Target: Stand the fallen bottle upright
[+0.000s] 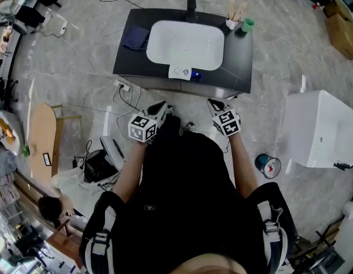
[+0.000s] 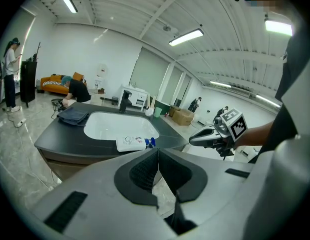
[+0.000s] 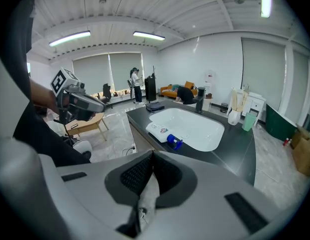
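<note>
Sideways lies the bottle (image 1: pixel 179 71), a flat white container with a printed label and a blue cap (image 1: pixel 196 75). It rests against the front rim of the white basin (image 1: pixel 185 43), on the narrow strip of dark counter (image 1: pixel 239 61) between that rim and the counter's front edge. The cap points toward the basin's right front corner as the head view shows it. In the right gripper view the bottle (image 3: pixel 159 129) shows label up, its cap nearest the camera; in the left gripper view it (image 2: pixel 130 143) lies across the basin's near edge.

Behind the basin stands a black faucet (image 1: pixel 191 7). To the basin's left a dark blue cloth (image 1: pixel 135 37) lies folded on the counter. At the basin's right rear corner are a white holder (image 1: pixel 232 21) with wooden sticks and a green cup (image 1: pixel 247 25).

Well in front of the basin, off the counter and over the person's lap, both tools hover. The left gripper (image 1: pixel 159 107) has its jaws pressed together with nothing between them, and the right gripper (image 1: pixel 215 103) is likewise closed and empty.

Grey marbled floor surrounds the counter. Far right of the basin stands a white cabinet (image 1: pixel 319 127), with a teal tape roll (image 1: pixel 268 165) on the floor near it. Far left of the basin is a wooden table (image 1: pixel 42 133).
</note>
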